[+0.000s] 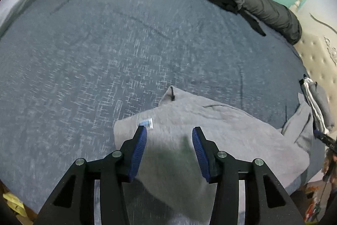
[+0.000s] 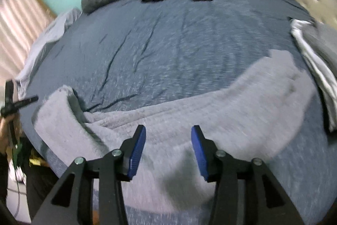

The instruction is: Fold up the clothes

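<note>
Left gripper [image 1: 169,132] spread wide, empty, over grey garment [image 1: 221,130]. Right gripper [image 2: 168,131] likewise wide, garment directly beneath its fingertips.

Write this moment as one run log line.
left gripper: open, over grey garment | right gripper: open, over same garment | bed: garment unfolded

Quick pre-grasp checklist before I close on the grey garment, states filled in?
1. Left gripper open: ok.
2. Right gripper open: ok.
3. Grey garment between both sets of jaws: ok.
4. Garment flat: not ok, rumpled, one edge rolled over.
5. Bare bed sheet beyond it for folding: ok.
6. Folded pile apart from garment: cannot tell, they lie close and the frames are blurred.
</note>
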Motion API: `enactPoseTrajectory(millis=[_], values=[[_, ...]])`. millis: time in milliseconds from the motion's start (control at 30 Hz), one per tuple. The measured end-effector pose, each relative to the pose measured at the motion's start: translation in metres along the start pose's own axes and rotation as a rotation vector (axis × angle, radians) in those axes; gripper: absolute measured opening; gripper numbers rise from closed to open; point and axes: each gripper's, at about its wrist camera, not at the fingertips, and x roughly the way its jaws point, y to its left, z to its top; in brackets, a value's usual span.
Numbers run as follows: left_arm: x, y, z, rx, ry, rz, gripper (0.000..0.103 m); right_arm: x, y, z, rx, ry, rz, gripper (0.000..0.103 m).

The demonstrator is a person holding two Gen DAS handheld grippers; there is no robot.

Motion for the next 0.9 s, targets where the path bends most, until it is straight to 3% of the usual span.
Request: enactPoseTrajectory(millis=[267,533,767,900], values=[[0.046,0.028,0.019,-0.054,0.066,-0.007,0.059,0.065,0.021,0.023,-0.118,0.129,0.022,0.053],[0.059,0.048,0.028,-0.075,0.083,-0.029,0.062,0.105,0.06,0.031,-0.286,0.191,0.047,0.056],[0.066,0.05,0.023,-0.065,0.1,-0.048,0.066,0.128,0.092,0.018,-0.441,0.275,0.07,0.057],[0.071,0.047,0.018,-0.046,0.112,-0.055,0.066,0.14,0.101,0.011,-0.504,0.31,0.042,0.057]])
